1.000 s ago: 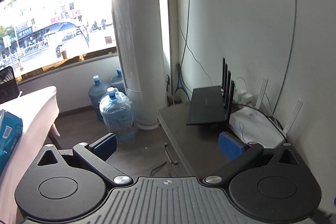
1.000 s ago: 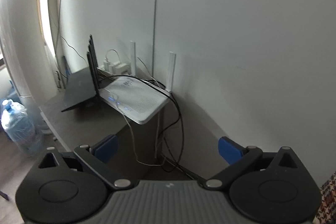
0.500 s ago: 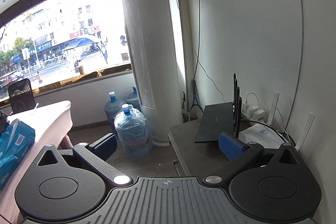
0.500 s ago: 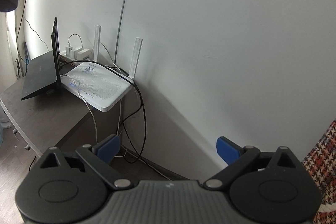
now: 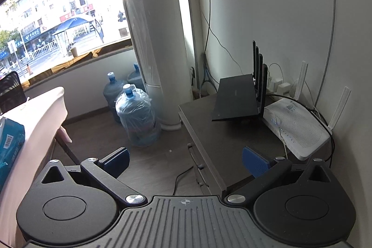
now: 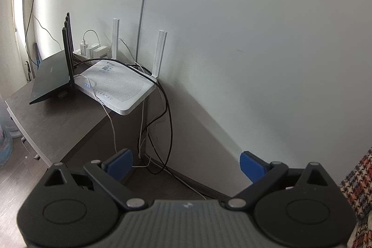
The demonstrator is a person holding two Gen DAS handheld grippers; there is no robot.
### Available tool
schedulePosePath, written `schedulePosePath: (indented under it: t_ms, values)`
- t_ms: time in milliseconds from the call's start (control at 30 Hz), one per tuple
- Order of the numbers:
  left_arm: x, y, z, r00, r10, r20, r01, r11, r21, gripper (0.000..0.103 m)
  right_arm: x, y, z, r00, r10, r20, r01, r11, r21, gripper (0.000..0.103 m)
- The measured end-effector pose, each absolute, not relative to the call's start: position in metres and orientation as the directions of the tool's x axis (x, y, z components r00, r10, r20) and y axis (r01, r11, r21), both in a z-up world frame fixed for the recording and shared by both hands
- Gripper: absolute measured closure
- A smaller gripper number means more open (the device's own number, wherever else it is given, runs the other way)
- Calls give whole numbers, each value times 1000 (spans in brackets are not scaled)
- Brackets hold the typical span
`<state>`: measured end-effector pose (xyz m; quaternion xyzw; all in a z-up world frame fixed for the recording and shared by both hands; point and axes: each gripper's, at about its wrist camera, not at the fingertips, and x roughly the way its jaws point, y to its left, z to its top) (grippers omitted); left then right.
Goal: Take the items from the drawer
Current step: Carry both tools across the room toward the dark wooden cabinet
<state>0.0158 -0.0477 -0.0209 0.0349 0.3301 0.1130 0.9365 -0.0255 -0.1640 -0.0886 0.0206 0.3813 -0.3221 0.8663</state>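
Observation:
A dark brown drawer cabinet [image 5: 223, 143] stands against the white wall; its front with metal handles [image 5: 193, 155] faces left and the drawers look shut. It also shows in the right wrist view [image 6: 58, 124]. My left gripper [image 5: 186, 160] is open and empty, held above and in front of the cabinet's near corner. My right gripper [image 6: 186, 163] is open and empty, above the floor gap to the right of the cabinet. No drawer contents are visible.
A black router [image 5: 239, 99] and a white router [image 5: 297, 129] sit on the cabinet top, with cables [image 6: 162, 122] hanging behind. Water jugs [image 5: 137, 117] stand by a white column [image 5: 153, 38]. A cloth-covered table [image 5: 34, 127] with a blue pack [image 5: 9, 145] is left. Patterned fabric [image 6: 358, 190] is right.
Both cameras have tilted and shifted; the left view now looks down more on the cabinet top, and the right view has swung back left toward the routers. Both grippers stay open.

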Motion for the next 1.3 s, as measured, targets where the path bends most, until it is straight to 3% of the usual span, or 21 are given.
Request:
schedulePosePath:
  t_ms: [500, 733, 1033, 1300]
  values:
    - [24, -43, -21, 758, 244, -605, -192, 970, 150, 0, -17, -159, -92, 519, -494, -697, 533, 825, -188, 3]
    - [21, -32, -33, 785, 170, -595, -100, 984, 148, 0, -22, -160, -87, 646, -308, -699, 399, 916, -35, 3]
    - [55, 95, -37, 831, 180, -526, -169, 983, 69, 0, 7, -129, -55, 805, -211, -554, 296, 953, 67, 3]
    - [90, 182, -53, 842, 148, -519, -164, 986, 15, 0, 47, -59, -52, 839, -145, -525, 198, 979, 45, 6]
